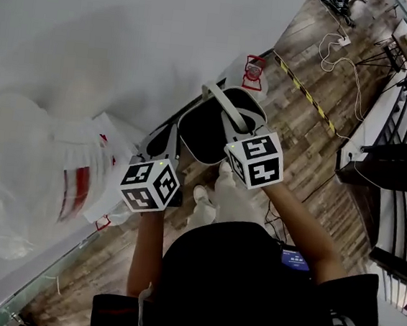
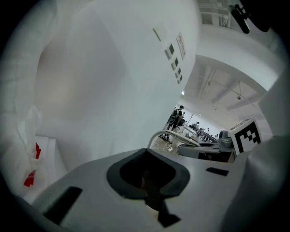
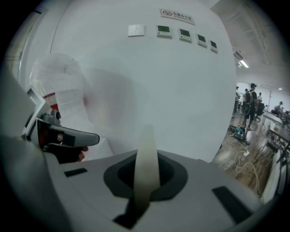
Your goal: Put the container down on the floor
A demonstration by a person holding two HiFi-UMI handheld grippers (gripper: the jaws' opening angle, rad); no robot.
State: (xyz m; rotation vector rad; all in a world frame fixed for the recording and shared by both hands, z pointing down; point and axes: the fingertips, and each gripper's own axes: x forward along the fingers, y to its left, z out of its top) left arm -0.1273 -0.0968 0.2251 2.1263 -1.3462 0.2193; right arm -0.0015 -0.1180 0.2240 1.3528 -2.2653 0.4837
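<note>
Right gripper view shows the right gripper (image 3: 144, 199) clamped on the pale arched handle (image 3: 146, 167) of the dark, pale-rimmed oval container (image 1: 205, 131). The left gripper (image 2: 152, 199) pinches the container's dark left edge.

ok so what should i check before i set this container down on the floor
1. right gripper shut on handle: ok
2. left gripper pinching a dark edge of the container: ok, looks held
3. container opening facing up: ok
4. floor spot under container: cannot tell, hidden
5. shoes clear of that spot: cannot tell, they are close
6. cables clear of it: ok, far off
</note>
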